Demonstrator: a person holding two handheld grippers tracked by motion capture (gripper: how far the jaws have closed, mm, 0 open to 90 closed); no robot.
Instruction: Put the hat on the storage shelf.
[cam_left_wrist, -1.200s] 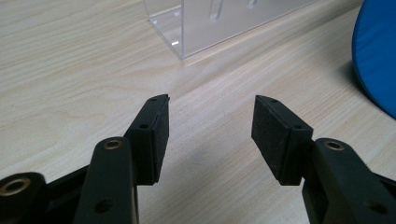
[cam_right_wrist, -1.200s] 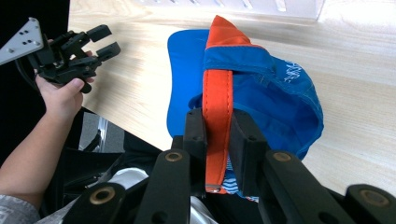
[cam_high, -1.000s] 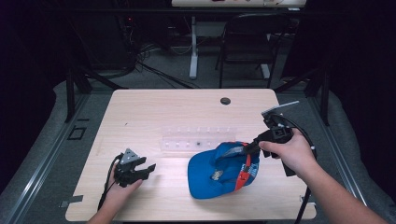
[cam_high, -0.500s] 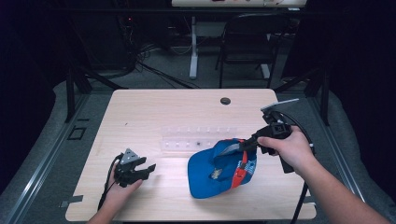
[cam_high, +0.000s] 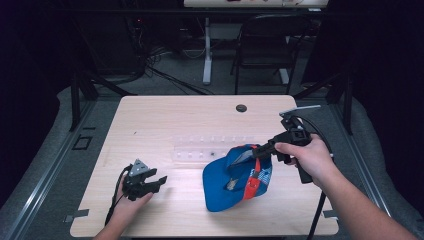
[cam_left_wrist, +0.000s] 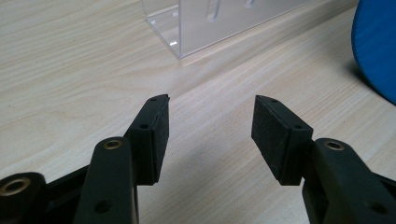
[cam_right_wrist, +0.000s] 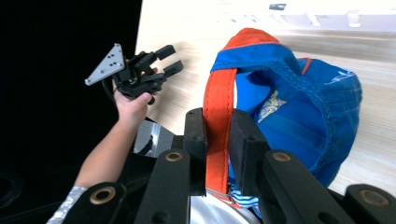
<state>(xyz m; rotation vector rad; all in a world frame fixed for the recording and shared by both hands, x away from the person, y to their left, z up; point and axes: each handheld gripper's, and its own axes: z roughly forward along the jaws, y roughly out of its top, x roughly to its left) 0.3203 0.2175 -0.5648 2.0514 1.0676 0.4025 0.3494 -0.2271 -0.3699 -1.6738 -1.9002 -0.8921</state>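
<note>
step: lifting cap (cam_high: 235, 177) by orange strap (cam_right_wrist: 217, 126)
right gripper (cam_right_wrist: 218, 128): clamped on strap
left gripper (cam_left_wrist: 210, 128): apart, idle lower left
next: likely carry cap toward clear rack (cam_high: 210, 149)

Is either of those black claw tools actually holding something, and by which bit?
Yes: the right gripper is clamped on the orange strap of the blue fabric cap. The left gripper is open and holds nothing.

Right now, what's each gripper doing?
Left gripper: open, holding nothing, over the wooden table.
Right gripper: shut on the orange strap of the blue fabric cap.
</note>
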